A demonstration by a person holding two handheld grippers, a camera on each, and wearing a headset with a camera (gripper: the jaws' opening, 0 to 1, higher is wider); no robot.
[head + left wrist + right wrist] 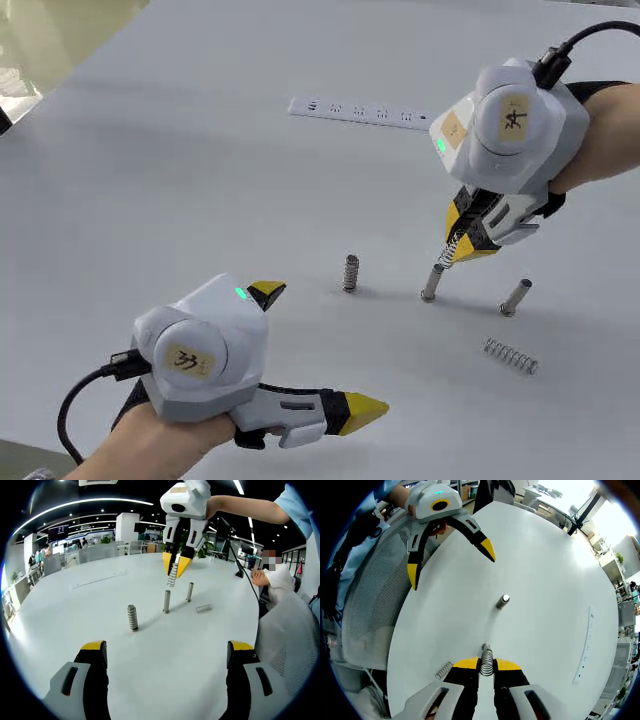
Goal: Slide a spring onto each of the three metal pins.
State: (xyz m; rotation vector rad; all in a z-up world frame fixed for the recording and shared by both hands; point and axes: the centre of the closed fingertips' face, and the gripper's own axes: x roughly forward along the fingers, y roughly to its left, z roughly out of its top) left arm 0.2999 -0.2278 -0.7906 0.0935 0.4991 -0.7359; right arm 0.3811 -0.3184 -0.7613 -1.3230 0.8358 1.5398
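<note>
- The right gripper [465, 243] has its yellow-tipped jaws almost closed, pinching a small steel coil spring [448, 252] by its upper coils. The spring hangs tilted just above the bare middle metal pin [432, 283] and is not yet over its top. If the open lower end meets the pin's rim off-centre, the coil could snag, bow sideways and pop out of the pinch.
- The hold is a narrow one on round wire. In the right gripper view the spring sticks out between the tips, with the pin's top just beyond it. Pressing down before the 2 line up could swivel the spring or shoot it across the white tabletop [200, 150].
- I cannot tell whether the pins are fixed to the table. If they merely stand there, a sideways nudge could topple the middle one toward the bare right-hand metal pin [516, 297] nearby.
- The left gripper [315, 350] has its jaws spread wide and holds nothing. It hovers on the near side, well apart from the pins, so it is poorly placed to steady a pin that tips.
- 1 pin, the spring-covered left pin [350, 272], looks done. The loose coil spring [511, 356] lies on its side near the right-hand pin, where a careless sweep could roll it away.
</note>
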